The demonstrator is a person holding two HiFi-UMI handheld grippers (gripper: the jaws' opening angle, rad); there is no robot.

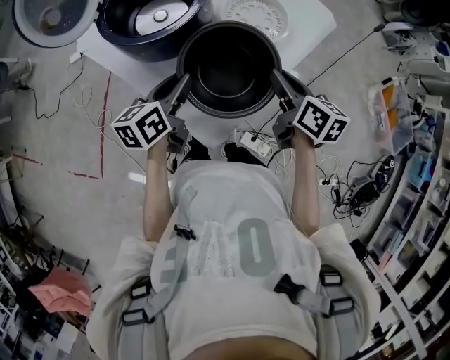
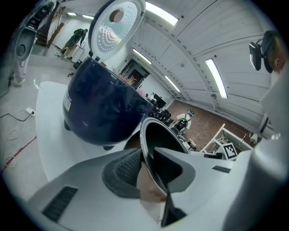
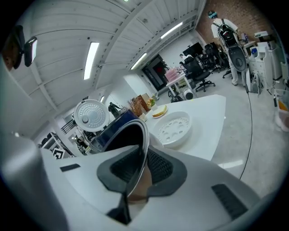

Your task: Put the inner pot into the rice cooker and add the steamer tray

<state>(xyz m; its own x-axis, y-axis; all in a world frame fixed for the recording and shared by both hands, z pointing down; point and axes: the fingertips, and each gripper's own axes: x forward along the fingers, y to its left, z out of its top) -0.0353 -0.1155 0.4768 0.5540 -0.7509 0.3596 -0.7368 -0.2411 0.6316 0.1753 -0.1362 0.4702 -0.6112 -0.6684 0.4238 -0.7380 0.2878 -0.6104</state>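
1. Left gripper [image 1: 185, 81] pinches inner pot [image 1: 228, 67] by its left rim; right gripper [image 1: 275, 76] pinches the opposite rim.
2. Inner pot is over the table [image 1: 306, 24] edge, near the open rice cooker [image 1: 144, 21], not inside it.
3. Risk: thin rim grips may slip, so the pot tilts or drops.
4. Count: two grippers, one pot, one cooker, one steamer tray [image 1: 256, 13].

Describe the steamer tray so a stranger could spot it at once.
Start at the white table. On it, right of the navy rice cooker with its lid up, just beyond the black inner pot, lies the steamer tray. It is white, shallow and dotted with holes, while its neighbours are dark and deep.
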